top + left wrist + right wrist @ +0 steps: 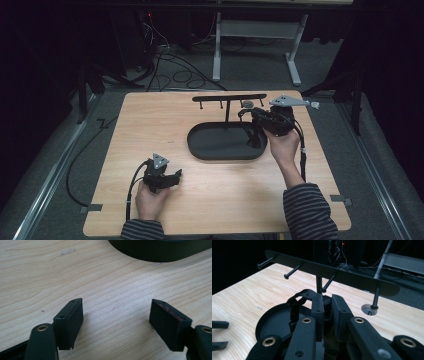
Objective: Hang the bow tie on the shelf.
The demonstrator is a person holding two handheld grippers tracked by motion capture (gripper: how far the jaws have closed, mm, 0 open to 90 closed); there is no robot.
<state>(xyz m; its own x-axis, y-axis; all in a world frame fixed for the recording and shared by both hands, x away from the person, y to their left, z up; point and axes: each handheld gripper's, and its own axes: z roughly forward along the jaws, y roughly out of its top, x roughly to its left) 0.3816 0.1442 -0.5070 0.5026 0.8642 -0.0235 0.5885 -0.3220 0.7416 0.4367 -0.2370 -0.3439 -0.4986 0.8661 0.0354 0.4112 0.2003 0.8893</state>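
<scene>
Now, right hand-held gripper (326,307) clamped on black strap (298,298): lift loop clear of tray (265,322), hook over rack peg (327,283); left hand-held gripper (117,322) wide, idle.

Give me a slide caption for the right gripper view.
Right gripper shut on a black strap below the black peg rack, above the black oval tray.

I'm working in what looks like a lab or recording studio: my wooden table (215,200) stands on grey carpet, hemmed by dark curtains. Loose cables (170,70) snake over the floor at the far left, and a white desk frame (260,30) stands beyond the table.
</scene>
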